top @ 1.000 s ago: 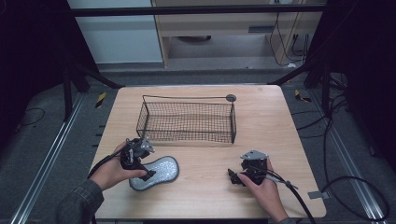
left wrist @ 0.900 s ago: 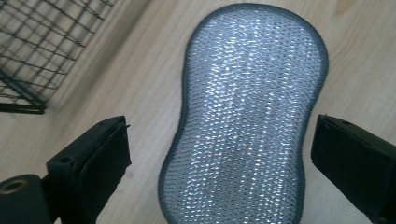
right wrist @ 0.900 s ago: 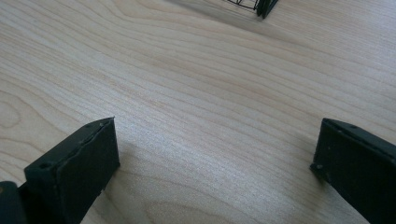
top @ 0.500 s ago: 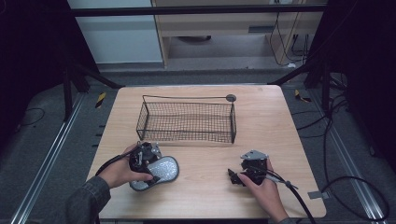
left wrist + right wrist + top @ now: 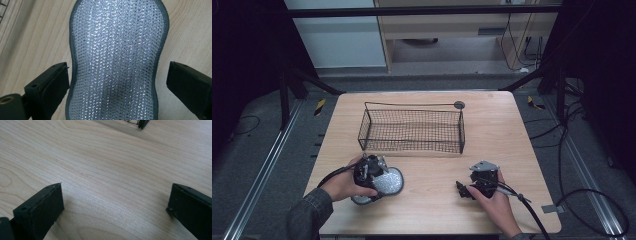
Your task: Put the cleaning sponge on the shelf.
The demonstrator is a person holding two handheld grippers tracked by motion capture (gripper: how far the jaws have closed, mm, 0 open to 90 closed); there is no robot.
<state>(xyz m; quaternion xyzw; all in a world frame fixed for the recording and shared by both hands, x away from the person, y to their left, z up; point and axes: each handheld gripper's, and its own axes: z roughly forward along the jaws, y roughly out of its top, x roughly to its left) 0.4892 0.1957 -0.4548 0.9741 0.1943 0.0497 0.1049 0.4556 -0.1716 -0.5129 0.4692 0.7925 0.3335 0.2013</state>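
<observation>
A silver, glittery peanut-shaped pad (image 5: pixel 388 183) with a dark grey rim lies flat on the wooden table at the front left. My left gripper (image 5: pixel 371 168) hangs over its near end. In the left gripper view the pad (image 5: pixel 115 50) runs up between the jaws of the left gripper (image 5: pixel 117 75), which stand apart on either side of its narrow waist, open. My right gripper (image 5: pixel 465 190) rests low at the front right, open, and the right gripper (image 5: pixel 115 195) has bare wood between its fingers.
A black wire mesh basket (image 5: pixel 412 131) stands with nothing in it at the middle of the table (image 5: pixel 497 135), behind both grippers. A small grey disc (image 5: pixel 459 104) sits at its far right corner. The basket's corner (image 5: pixel 140 123) shows ahead of the right gripper.
My left gripper has moved right, from beside the pad's left end to over it, its jaws now on either side of the pad. The right gripper has stayed put.
</observation>
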